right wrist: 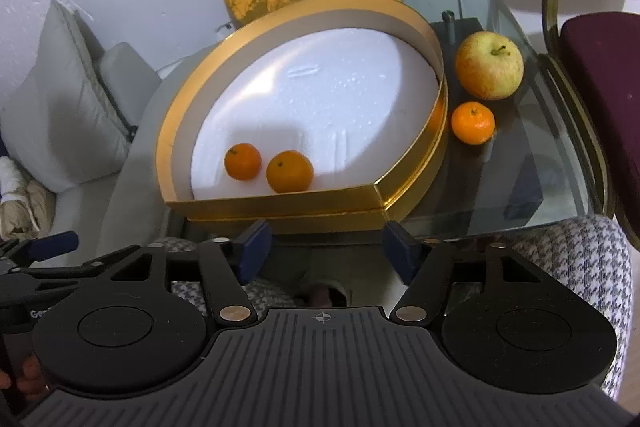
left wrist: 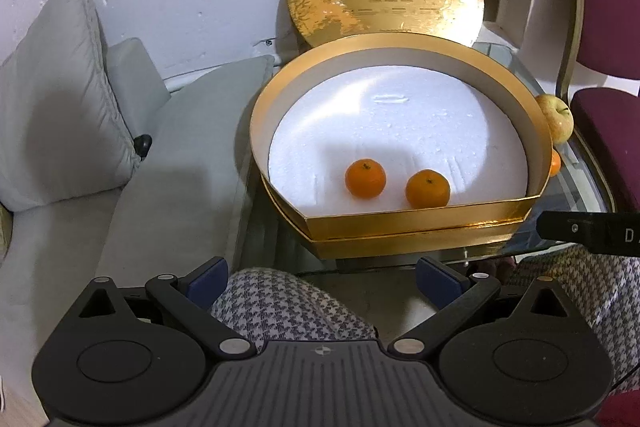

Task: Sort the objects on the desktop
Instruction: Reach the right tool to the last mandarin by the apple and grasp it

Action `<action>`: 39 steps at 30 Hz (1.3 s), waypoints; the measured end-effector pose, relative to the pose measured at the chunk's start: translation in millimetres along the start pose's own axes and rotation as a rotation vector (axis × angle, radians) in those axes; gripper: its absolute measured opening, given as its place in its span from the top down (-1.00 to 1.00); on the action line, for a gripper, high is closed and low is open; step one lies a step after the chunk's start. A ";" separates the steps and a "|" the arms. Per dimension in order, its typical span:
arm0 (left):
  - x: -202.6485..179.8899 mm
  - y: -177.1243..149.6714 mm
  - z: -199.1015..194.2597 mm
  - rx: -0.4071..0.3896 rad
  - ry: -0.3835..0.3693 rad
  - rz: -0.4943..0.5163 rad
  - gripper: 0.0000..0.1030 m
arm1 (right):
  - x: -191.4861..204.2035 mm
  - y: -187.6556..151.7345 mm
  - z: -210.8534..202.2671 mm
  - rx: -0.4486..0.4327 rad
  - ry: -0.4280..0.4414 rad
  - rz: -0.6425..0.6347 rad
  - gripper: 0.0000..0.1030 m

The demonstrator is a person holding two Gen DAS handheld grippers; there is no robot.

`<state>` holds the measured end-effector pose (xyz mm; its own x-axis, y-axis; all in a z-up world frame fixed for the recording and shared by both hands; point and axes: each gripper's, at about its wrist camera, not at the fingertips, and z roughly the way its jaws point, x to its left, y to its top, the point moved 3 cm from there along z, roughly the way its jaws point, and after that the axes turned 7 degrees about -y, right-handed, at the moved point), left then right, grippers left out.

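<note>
Both the left claw (left wrist: pixel 320 281) and right claw (right wrist: pixel 326 251) hang wide and empty before the gold box (right wrist: pixel 280 205) holding two tangerines (right wrist: pixel 289 171), an apple (right wrist: pixel 489 65) beside it on the glass worktop (right wrist: pixel 520 163).

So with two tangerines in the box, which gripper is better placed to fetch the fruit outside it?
Probably the right gripper. Its jaws are open and empty, and the loose tangerine and apple lie on the glass table right of the gold box. The left gripper is open too, but sits on the far side of the box from them.
</note>
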<state>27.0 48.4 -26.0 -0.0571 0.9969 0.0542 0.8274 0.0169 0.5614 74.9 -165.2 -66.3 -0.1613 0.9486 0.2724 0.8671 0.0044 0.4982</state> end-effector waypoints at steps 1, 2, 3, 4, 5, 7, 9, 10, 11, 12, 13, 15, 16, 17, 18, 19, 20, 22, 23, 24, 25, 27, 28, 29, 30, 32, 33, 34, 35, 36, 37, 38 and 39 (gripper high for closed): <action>-2.3 0.2 -0.2 0.000 0.000 0.008 -0.98 | -1.0 -0.5 -0.3 -0.003 0.000 0.002 -0.44; -4.8 0.5 -0.1 0.002 0.001 0.017 -0.99 | -2.4 -0.9 -0.7 -0.005 0.001 0.004 -0.45; -7.4 1.1 0.5 0.003 0.005 0.027 -0.99 | -4.1 -1.2 -0.9 -0.004 0.003 0.007 -0.45; -10.4 1.8 1.3 0.006 0.006 0.037 -0.99 | -6.0 -1.5 -1.1 -0.004 0.005 0.011 -0.47; -13.3 2.8 2.3 0.009 0.005 0.044 -0.99 | -8.2 -1.7 -0.9 -0.004 0.005 0.016 -0.48; -19.3 4.9 4.4 0.015 0.004 0.060 -0.99 | -13.3 -1.8 -0.2 -0.004 0.006 0.028 -0.48; -25.8 7.9 7.9 0.022 0.002 0.077 -0.99 | -20.7 -1.6 0.6 -0.004 0.005 0.045 -0.48; -29.5 9.5 9.9 0.026 0.001 0.086 -0.99 | -24.5 -1.5 1.0 -0.005 0.002 0.055 -0.48; -33.3 11.4 12.2 0.029 -0.001 0.096 -0.99 | -29.0 -0.8 1.4 -0.006 -0.002 0.067 -0.48; -37.3 13.5 14.6 0.033 -0.003 0.107 -0.99 | -33.1 -0.4 2.1 -0.006 -0.005 0.078 -0.48; -40.8 15.4 16.6 0.035 -0.006 0.116 -0.99 | -37.9 0.3 3.2 -0.005 -0.009 0.090 -0.48; -47.7 19.1 20.6 0.040 -0.013 0.135 -0.99 | -48.0 1.7 5.3 -0.005 -0.019 0.116 -0.48; -51.4 21.2 22.8 0.043 -0.017 0.144 -0.99 | -53.5 2.4 6.2 -0.005 -0.023 0.128 -0.48; -55.2 23.1 25.0 0.046 -0.021 0.154 -0.99 | -58.8 3.3 7.5 -0.004 -0.027 0.142 -0.48; -58.8 24.9 27.2 0.051 -0.024 0.163 -0.99 | -63.6 4.5 8.6 -0.003 -0.032 0.154 -0.48; -62.0 26.6 29.4 0.053 -0.029 0.171 -0.99 | -68.7 5.6 9.7 -0.004 -0.037 0.166 -0.48; -65.2 28.4 31.6 0.056 -0.033 0.178 -0.99 | -74.2 6.8 11.2 -0.004 -0.041 0.180 -0.48; -70.8 32.3 36.7 0.062 -0.037 0.190 -0.99 | -83.7 9.5 13.5 -0.006 -0.044 0.207 -0.48; -73.2 34.5 39.5 0.065 -0.035 0.193 -0.99 | -88.5 11.5 15.3 -0.010 -0.049 0.221 -0.50; -75.4 36.7 42.4 0.068 -0.033 0.194 -0.99 | -93.4 13.4 17.0 -0.013 -0.055 0.234 -0.50; -77.1 38.9 45.3 0.072 -0.031 0.194 -0.99 | -98.3 15.4 18.7 -0.017 -0.061 0.248 -0.50; -79.9 43.6 51.3 0.079 -0.027 0.193 -0.99 | -108.0 21.0 23.8 -0.022 -0.076 0.270 -0.50; -81.1 45.9 54.3 0.082 -0.026 0.193 -0.99 | -111.9 24.0 26.7 -0.024 -0.081 0.281 -0.50; -81.8 48.1 56.8 0.085 -0.026 0.193 -0.99 | -115.7 26.9 29.6 -0.026 -0.085 0.291 -0.50; -82.6 50.2 59.4 0.088 -0.026 0.194 -0.99 | -119.4 30.0 33.0 -0.029 -0.089 0.301 -0.50; -83.7 54.0 64.8 0.094 -0.025 0.194 -0.99 | -125.6 36.0 40.2 -0.033 -0.098 0.320 -0.50; -84.1 55.8 67.4 0.097 -0.024 0.194 -0.99 | -127.5 38.9 44.2 -0.032 -0.101 0.327 -0.48; -84.5 57.5 70.2 0.100 -0.025 0.193 -0.99 | -130.2 41.8 48.6 -0.033 -0.104 0.337 -0.45; -84.8 58.9 72.9 0.104 -0.024 0.193 -0.99 | -132.3 44.2 52.0 -0.036 -0.105 0.347 -0.41; -85.0 60.5 75.9 0.108 -0.024 0.192 -0.99 | -134.6 46.7 55.6 -0.038 -0.104 0.358 -0.40; -85.1 62.0 78.7 0.112 -0.024 0.191 -0.99 | -137.1 49.2 59.8 -0.037 -0.102 0.371 -0.38; -84.9 63.4 80.8 0.116 -0.023 0.191 -0.99 | -140.8 51.4 64.6 -0.036 -0.097 0.383 -0.35; -84.7 64.8 82.9 0.120 -0.022 0.191 -0.99 | -144.0 53.1 68.8 -0.035 -0.093 0.394 -0.34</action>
<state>131.8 -28.5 -62.7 0.1174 0.9843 0.1316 0.8826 -0.1642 0.4406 176.6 -279.8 -135.7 0.2247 0.9003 0.3729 0.8370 -0.3742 0.3992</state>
